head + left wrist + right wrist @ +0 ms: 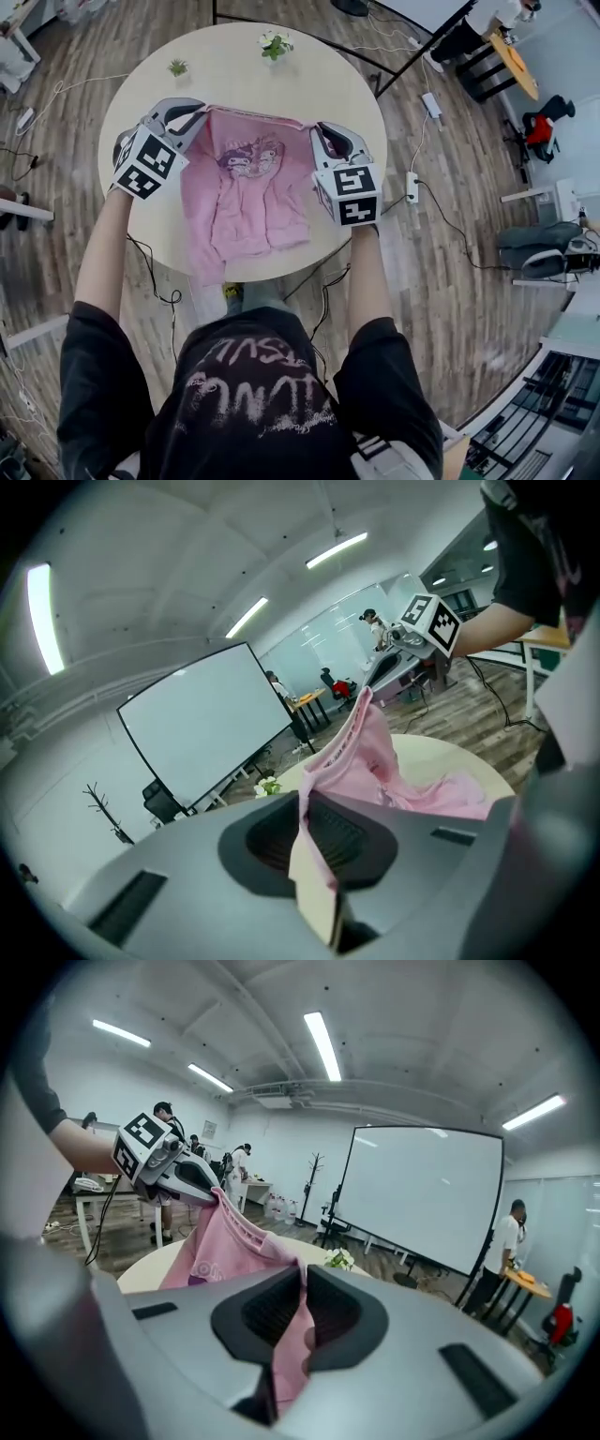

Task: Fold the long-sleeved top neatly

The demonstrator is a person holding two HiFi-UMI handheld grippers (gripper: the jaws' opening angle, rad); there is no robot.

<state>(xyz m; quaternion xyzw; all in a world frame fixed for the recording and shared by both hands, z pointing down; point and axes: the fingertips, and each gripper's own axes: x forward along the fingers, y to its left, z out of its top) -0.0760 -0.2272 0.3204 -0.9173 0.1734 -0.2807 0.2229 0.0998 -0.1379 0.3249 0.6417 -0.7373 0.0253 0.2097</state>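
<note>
Jaws on our left gripper (195, 118) are nearly shut, pinching a thin fold of the pink long-sleeved top (246, 192) at 1 upper corner. Our right gripper (321, 139) is closed just as tightly on the other upper corner. The top hangs stretched between the 2 grippers above the round worktop (234, 66), printed side toward us. Its lower part reaches the near rim, and we cannot tell whether the hem rests on the surface or hangs free.

We judge the main risk to be the grip itself. Each pinch takes only a narrow edge of cloth, so a sharp shake or a pull apart could slide 1 corner out and drop the top in a heap.

The sleeves look bunched along the body rather than spread. If we lay the top down like this, they may end up trapped underneath and spoil the fold.

Lowering too close to us could let the hem slip off the near rim and drag the rest after it. Laying it too far forward could sweep the 2 small plants (275, 44), which stand at the far side.
</note>
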